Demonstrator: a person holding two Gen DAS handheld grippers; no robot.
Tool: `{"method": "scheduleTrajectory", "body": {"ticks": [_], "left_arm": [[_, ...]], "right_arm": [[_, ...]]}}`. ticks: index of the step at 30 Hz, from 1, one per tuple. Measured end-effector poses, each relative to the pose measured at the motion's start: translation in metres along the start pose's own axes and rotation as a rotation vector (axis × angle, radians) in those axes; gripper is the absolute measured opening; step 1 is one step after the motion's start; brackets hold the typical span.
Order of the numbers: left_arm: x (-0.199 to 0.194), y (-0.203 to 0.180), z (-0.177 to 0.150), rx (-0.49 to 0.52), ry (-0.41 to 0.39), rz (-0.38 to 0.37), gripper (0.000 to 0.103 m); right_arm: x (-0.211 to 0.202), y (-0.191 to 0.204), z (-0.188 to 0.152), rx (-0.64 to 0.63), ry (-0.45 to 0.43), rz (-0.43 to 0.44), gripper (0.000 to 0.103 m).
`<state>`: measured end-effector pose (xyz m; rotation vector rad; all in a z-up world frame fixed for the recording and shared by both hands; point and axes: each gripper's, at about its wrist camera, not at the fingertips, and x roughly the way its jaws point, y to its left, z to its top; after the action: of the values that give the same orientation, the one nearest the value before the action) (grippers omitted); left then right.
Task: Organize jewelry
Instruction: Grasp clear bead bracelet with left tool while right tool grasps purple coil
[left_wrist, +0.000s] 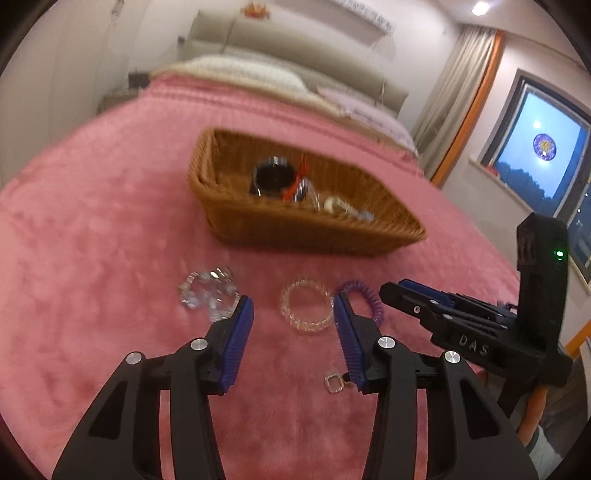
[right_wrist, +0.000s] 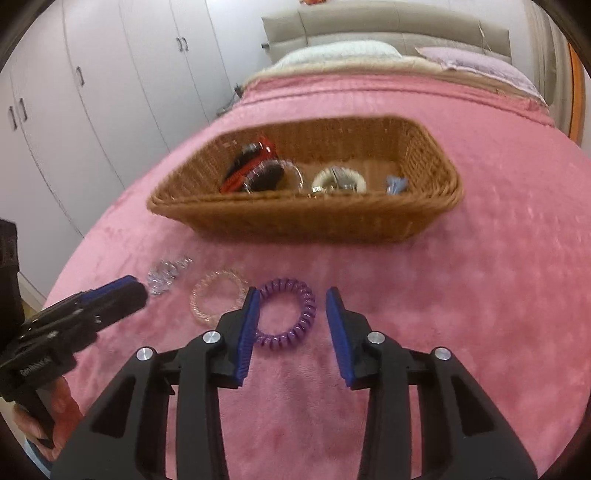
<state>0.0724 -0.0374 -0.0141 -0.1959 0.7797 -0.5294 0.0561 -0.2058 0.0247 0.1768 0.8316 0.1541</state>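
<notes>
A wicker basket sits on the pink bedspread and holds several pieces of jewelry. In front of it lie a clear crystal bracelet, a clear pink bangle, a purple spiral band and a small square pendant. My left gripper is open, its fingers either side of the pink bangle. My right gripper is open, hovering over the purple band. Each gripper also shows in the other's view, the right one, the left one.
The pink bedspread covers the bed, with pillows and a headboard at the far end. White wardrobes stand to the left and a window to the right.
</notes>
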Motion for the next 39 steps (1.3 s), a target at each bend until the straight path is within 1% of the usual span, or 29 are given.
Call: {"method": "scheduleTrajectory", "body": {"ticks": [3,6,10,12,14,15,17,18,20,22,24,27,30,31,33,36,39], "left_arm": [[0.026,0.002,0.006,-0.013,0.055,0.04,0.043],[0.043,0.002,0.006,-0.012,0.091,0.055,0.043],[0.045,0.001,0.003,0.003,0.092,0.073,0.043],[0.048,0.0,0.003,0.012,0.097,0.086,0.043],[0.05,-0.003,0.005,0.022,0.1,0.1,0.043],[0.052,-0.004,0.005,0.029,0.102,0.109,0.041],[0.053,-0.005,0.005,0.042,0.107,0.129,0.027],[0.054,-0.006,0.005,0.047,0.112,0.125,0.008],[0.05,-0.007,0.002,0.046,0.1,0.117,0.008],[0.037,-0.006,0.0,0.036,0.072,0.107,0.008],[0.025,-0.005,-0.003,0.024,0.059,0.097,0.008],[0.003,-0.005,-0.017,0.025,0.06,0.137,0.008],[-0.019,-0.003,-0.037,0.027,0.063,0.222,0.008],[-0.026,0.0,-0.045,0.014,0.064,0.257,0.008],[-0.037,0.007,-0.057,-0.015,0.056,0.298,0.008],[-0.049,0.017,-0.067,-0.068,0.032,0.279,0.008],[-0.052,0.017,-0.071,-0.064,0.026,0.273,0.011]], "right_arm": [[0.005,0.001,-0.003,-0.009,0.013,-0.001,0.034],[0.011,0.004,-0.007,-0.025,0.022,-0.01,0.034],[0.017,0.006,-0.006,-0.031,0.026,-0.022,0.034],[0.021,0.007,-0.005,-0.034,0.046,-0.029,0.02],[0.025,0.009,-0.006,-0.041,0.059,-0.042,0.017],[0.026,0.01,-0.007,-0.042,0.06,-0.048,0.016],[0.026,0.01,-0.007,-0.042,0.063,-0.052,0.014],[0.027,0.01,-0.008,-0.041,0.066,-0.054,0.012],[0.026,0.009,-0.009,-0.035,0.071,-0.043,0.009],[0.019,0.008,-0.012,-0.03,0.063,-0.042,0.009],[0.008,0.007,-0.018,-0.027,0.056,-0.051,0.009],[-0.011,0.003,-0.034,-0.029,0.061,-0.071,0.009],[-0.033,-0.001,-0.052,-0.02,0.058,-0.059,0.01],[-0.04,0.0,-0.057,-0.026,0.054,-0.068,0.01],[-0.048,0.003,-0.068,-0.045,0.047,-0.09,0.01],[-0.047,0.002,-0.076,-0.028,0.075,-0.064,0.012],[-0.046,-0.003,-0.079,0.013,0.077,-0.049,0.015]]}}
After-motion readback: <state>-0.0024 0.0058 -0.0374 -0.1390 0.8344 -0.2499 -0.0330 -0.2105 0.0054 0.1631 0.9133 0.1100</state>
